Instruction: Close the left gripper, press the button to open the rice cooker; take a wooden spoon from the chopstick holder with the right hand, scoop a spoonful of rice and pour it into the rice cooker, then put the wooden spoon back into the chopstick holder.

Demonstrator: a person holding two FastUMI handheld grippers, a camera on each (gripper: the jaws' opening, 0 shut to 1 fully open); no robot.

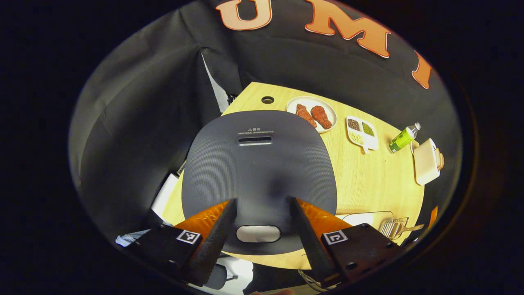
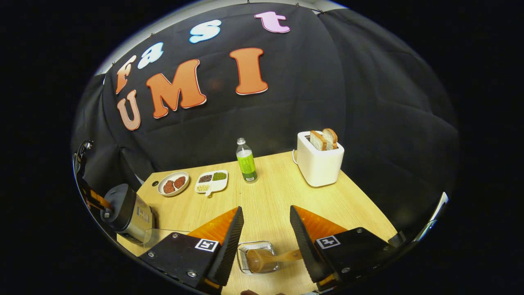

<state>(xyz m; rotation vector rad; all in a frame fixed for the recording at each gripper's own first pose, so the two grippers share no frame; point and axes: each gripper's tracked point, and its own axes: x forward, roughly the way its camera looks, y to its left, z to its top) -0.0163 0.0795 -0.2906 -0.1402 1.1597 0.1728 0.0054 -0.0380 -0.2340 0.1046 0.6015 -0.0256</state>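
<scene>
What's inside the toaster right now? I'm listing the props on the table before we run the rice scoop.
Two slices of bread stand upright in the white toaster, their tops sticking out. Their lower halves and the slot interior are covered by the toaster's body.

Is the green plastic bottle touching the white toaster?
Apart. The right gripper view shows the green bottle standing left of the white toaster, with bare wooden tabletop plainly between them.

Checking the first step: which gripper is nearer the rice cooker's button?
Left. The left gripper hangs right over the button, fingers apart. The right gripper is off over the wooden spoon.
</scene>
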